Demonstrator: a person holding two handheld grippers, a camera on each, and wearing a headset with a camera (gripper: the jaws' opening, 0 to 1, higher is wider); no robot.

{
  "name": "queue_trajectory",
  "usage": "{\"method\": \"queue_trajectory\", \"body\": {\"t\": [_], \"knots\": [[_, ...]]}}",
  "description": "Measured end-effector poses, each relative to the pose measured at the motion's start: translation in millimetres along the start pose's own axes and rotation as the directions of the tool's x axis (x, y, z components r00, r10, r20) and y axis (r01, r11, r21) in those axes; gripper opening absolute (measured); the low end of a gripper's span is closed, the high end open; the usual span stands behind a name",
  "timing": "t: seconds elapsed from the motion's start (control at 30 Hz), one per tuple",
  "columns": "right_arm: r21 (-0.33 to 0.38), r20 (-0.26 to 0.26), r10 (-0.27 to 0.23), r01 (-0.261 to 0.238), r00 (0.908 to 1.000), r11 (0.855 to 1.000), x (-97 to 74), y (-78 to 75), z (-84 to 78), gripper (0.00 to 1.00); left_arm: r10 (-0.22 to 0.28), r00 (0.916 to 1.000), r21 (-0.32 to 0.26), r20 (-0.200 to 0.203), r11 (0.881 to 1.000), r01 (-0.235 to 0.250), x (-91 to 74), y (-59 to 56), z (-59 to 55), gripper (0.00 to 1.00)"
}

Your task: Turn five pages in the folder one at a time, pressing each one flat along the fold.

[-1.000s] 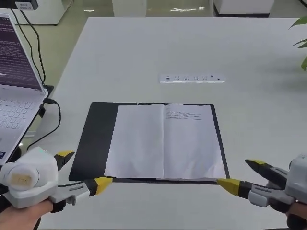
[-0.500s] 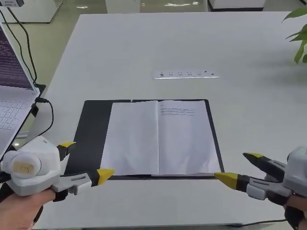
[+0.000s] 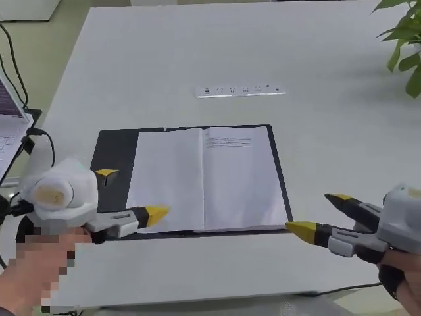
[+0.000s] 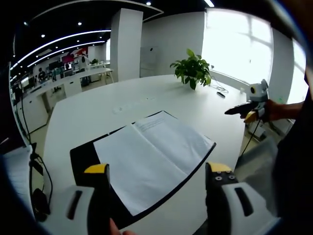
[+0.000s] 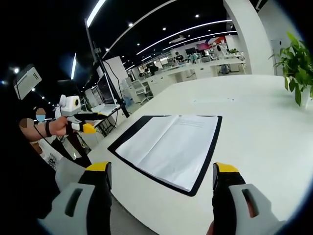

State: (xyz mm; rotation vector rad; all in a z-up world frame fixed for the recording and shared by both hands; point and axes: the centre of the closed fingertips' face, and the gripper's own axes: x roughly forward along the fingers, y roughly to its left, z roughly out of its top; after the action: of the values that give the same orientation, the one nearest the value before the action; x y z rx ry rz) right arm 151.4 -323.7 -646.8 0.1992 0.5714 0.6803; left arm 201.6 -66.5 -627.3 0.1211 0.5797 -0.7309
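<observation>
Head view: left gripper (image 3: 131,194), jaws released, has moved over the folder (image 3: 112,158) at the surface's (image 3: 197,52) near edge, right gripper (image 3: 321,214) also released beside it, so a page turn seems imminent.

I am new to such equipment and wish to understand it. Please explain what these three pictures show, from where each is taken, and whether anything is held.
No robot: a person holds two hand tools, the left gripper and the right gripper, each with two yellow-tipped jaws. The rectangular picture comes from a headset camera; each round one from a camera on a gripper. On the white table lie an open black folder with white paper pages and a white power strip. Both grippers are open and hold nothing.
</observation>
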Motion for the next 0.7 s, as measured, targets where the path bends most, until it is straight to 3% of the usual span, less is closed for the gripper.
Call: {"method": "queue_trajectory", "body": {"t": [0.33,0.7], "knots": [[0.011,0.014,-0.001,0.001,0.9999,1.000,-4.1,-5.5,3.3,0.85,-0.052,0.9987,0.037,0.003,0.998,0.051,27.9,-17.2,24.5,0.80],[0.028,0.018,-0.001,0.001,0.9998,1.000,-8.0,-11.9,0.1,0.84,-0.133,0.9908,0.076,-0.026,0.988,0.134,69.7,-48.0,35.1,0.80]]}}
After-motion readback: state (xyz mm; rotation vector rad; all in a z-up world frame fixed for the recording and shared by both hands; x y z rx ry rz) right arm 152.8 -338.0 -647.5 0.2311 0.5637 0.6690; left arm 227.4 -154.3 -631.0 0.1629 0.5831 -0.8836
